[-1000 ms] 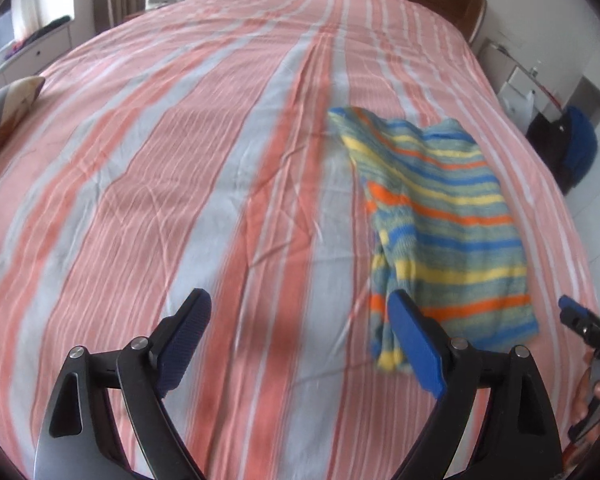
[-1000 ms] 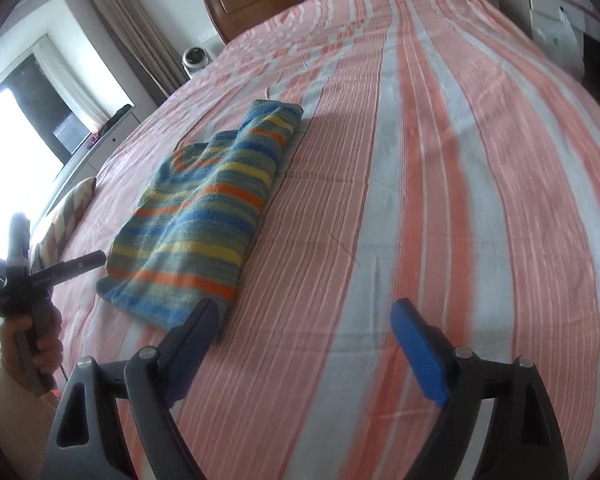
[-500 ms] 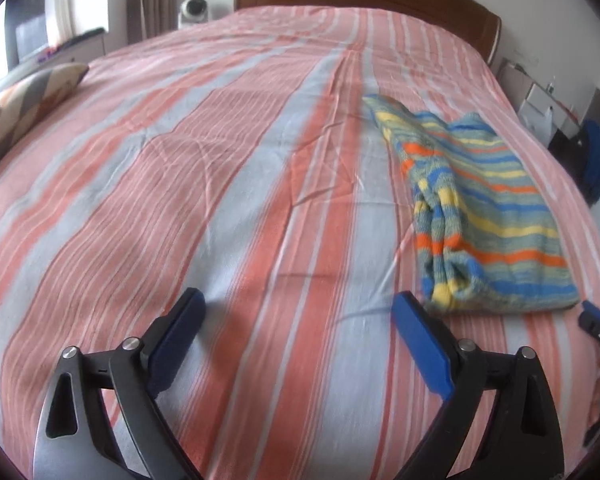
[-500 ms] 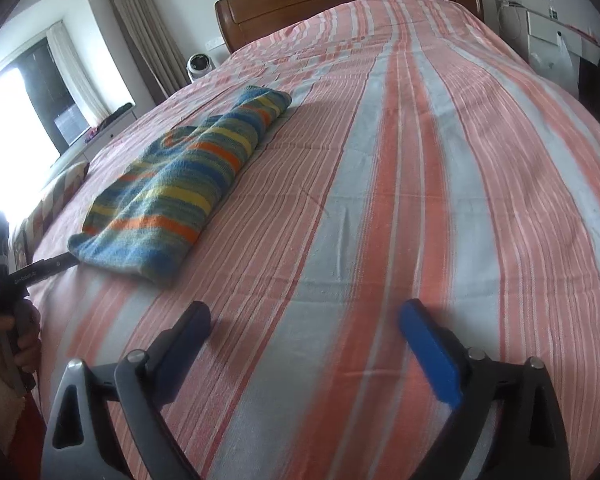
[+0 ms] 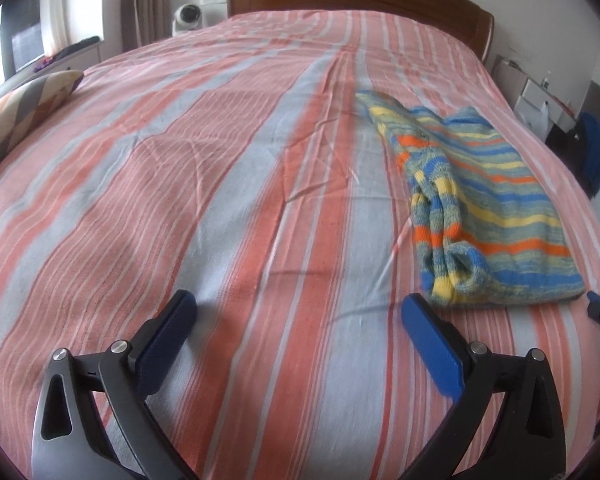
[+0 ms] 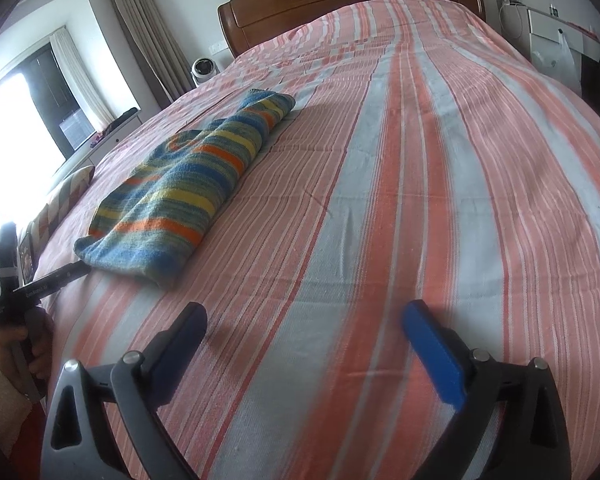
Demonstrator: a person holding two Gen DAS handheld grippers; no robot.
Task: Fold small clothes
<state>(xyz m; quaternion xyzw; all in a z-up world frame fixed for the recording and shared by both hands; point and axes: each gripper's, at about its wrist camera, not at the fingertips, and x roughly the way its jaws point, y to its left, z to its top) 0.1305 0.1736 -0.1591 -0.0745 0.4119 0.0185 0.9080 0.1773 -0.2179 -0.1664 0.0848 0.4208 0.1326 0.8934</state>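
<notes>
Now the folded striped sweater [image 5: 496, 200] lies on the bed [image 5: 220, 160] near its front edge. Left hand-held gripper [image 5: 296, 312] is still opening, empty; right hand-held gripper [image 6: 304, 320] stands wide, empty.

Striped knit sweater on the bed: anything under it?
The folded blue, yellow and orange striped knit sweater lies flat, directly on the pink-and-grey striped bedsheet. Only sheet shows around its edges. Whatever sits beneath or inside the folds is covered and cannot be seen.
</notes>
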